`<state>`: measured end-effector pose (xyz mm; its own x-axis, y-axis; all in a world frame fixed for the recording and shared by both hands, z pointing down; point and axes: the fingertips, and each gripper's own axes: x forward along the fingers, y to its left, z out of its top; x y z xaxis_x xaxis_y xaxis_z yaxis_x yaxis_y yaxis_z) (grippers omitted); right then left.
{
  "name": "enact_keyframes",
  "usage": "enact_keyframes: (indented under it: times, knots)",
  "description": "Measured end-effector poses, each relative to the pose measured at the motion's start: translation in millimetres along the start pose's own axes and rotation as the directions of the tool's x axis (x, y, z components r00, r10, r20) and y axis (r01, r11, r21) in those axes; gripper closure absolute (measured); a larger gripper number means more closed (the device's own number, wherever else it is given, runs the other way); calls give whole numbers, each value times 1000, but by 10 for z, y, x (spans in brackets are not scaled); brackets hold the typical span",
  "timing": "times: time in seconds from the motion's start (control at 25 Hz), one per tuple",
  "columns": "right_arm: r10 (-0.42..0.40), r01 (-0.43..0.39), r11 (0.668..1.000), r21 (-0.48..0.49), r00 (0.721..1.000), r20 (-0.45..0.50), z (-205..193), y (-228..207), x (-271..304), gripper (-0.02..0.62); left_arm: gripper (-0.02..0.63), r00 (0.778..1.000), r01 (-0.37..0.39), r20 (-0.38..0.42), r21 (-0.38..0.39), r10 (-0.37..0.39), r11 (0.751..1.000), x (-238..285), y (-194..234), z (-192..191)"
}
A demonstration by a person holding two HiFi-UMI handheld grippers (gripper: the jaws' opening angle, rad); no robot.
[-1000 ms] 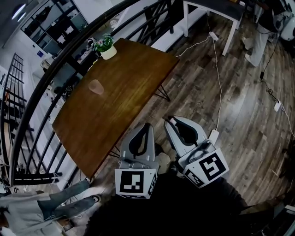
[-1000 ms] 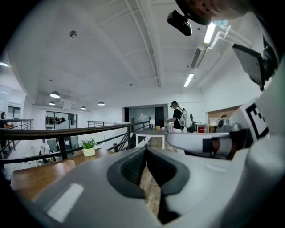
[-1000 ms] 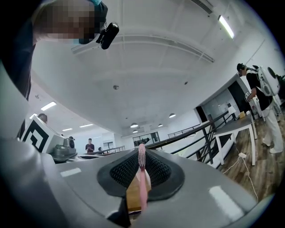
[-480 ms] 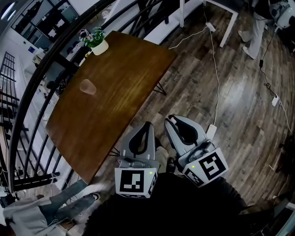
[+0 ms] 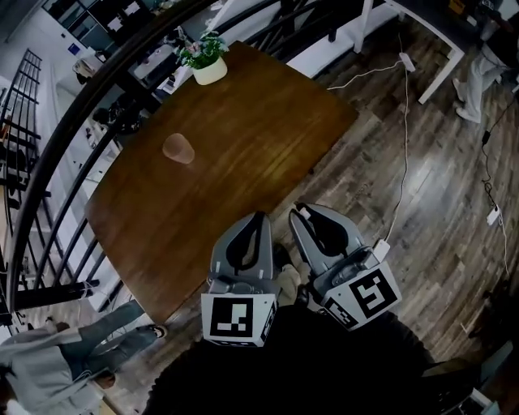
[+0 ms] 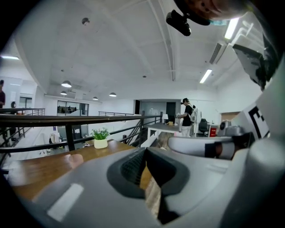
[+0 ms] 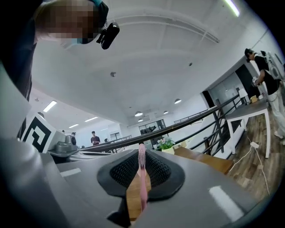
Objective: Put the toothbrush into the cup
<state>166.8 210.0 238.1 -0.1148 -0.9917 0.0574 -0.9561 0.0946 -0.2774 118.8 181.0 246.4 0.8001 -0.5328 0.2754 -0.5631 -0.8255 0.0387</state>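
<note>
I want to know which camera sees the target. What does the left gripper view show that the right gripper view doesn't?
Only the left gripper view: the cup. Only the right gripper view: the pink toothbrush clamped in the right tongs. Both: the wooden table, the potted plant and the railing.

counts | grippers: two, left gripper, right gripper | marker cubes: two, one on each | toothbrush: one | cup: one | potted plant: one | wooden table: one | white table: one | black railing: one | power strips on the floor: three
</note>
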Motion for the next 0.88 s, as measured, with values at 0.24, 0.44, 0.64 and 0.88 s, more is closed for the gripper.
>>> enact_keyframes:
  times: [0.24, 0.44, 0.64, 0.88]
  knots:
    - [110, -111, 994, -15, 993, -38, -164, 317, 649, 549, 598, 994, -105, 11, -47, 106, 993, -15, 700, -105]
    - [218, -221, 974, -40, 973, -73, -134, 599, 1130, 549, 597, 979, -198, 32, -103, 202, 975, -41, 1219, 29]
    - [285, -287, 956, -64, 957, -45, 276, 475, 1506, 549, 598, 961, -263, 69, -95, 269, 960, 201, 1415, 419]
    - [331, -333, 940, -77, 943, -27, 466, 357, 1793, 549, 598, 935, -335, 85, -96, 343, 937, 333, 1621, 583]
